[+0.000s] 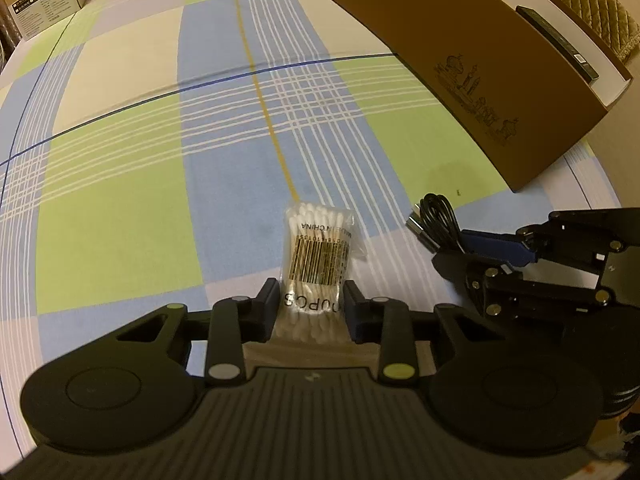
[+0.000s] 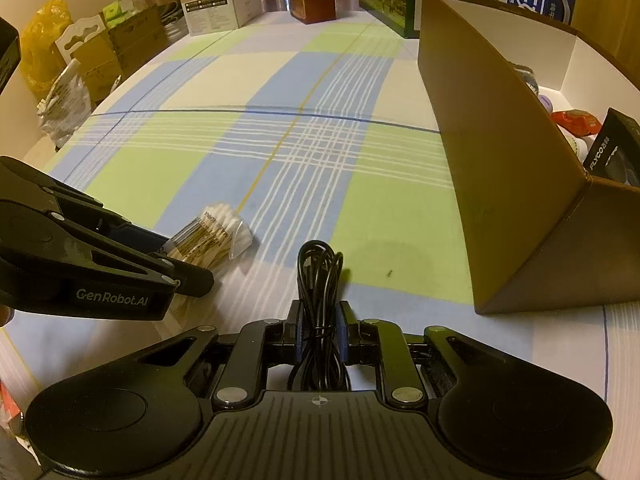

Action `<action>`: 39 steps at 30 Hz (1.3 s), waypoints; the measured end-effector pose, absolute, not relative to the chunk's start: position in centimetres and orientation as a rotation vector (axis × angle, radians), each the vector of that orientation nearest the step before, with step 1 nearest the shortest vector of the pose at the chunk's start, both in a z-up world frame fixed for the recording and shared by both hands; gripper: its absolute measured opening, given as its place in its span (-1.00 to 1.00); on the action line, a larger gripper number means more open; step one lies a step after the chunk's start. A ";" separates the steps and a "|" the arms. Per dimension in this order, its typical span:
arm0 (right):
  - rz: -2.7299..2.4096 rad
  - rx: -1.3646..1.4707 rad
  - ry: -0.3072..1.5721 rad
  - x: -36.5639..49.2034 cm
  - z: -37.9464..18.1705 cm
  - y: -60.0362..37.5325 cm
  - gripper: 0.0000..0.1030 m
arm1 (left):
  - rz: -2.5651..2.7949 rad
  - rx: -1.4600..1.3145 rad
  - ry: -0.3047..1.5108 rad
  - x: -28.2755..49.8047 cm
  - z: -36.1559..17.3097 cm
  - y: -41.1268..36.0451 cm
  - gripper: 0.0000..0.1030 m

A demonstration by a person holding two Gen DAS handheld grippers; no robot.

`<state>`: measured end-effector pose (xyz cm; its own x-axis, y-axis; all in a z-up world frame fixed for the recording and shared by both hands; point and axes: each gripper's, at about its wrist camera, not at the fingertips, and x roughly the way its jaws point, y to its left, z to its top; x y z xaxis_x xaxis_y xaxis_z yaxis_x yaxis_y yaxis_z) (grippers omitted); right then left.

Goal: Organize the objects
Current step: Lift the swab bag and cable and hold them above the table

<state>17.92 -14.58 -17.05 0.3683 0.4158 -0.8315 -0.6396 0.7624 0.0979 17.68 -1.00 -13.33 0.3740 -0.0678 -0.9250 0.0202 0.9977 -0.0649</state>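
The left gripper (image 1: pixel 311 304) had its jaws clamped on the near end of a bag of cotton swabs (image 1: pixel 318 254), whose long axis ran straight ahead from the jaws over the checked cloth (image 1: pixel 120 208). The right gripper (image 2: pixel 320 328) was closed on a bundled black cable (image 2: pixel 320 280), its loops pointing forward. A brown box (image 2: pixel 500 168) stood ahead to the right.
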 end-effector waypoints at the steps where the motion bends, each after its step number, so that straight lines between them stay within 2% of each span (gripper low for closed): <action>1: 0.688 -0.256 0.982 17.9 -17.1 -14.6 -0.74 | -0.058 -0.045 1.186 17.7 -13.3 -1.0 -0.46; 26: 0.703 -0.161 0.974 18.8 -15.5 -15.6 -0.75 | -0.069 -0.057 1.150 18.3 -11.5 -0.5 -0.54; 29: 0.710 -0.143 0.949 19.1 -14.7 -15.6 -0.80 | -0.061 -0.064 1.129 18.4 -10.7 -0.2 -0.54; 31: 0.719 -0.123 0.933 19.3 -14.2 -15.6 -1.00 | -0.057 -0.066 1.113 18.5 -10.0 0.1 -0.54; 39: 0.742 -0.147 0.958 19.8 -13.8 -15.0 -0.99 | -0.038 -0.070 1.065 19.1 -8.4 0.6 -0.54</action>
<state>19.83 -15.00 -13.81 0.3529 0.5087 -0.7853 -0.6333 0.7477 0.1998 19.12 0.55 -8.39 0.4844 -0.0649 -0.8724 -0.0028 0.9971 -0.0757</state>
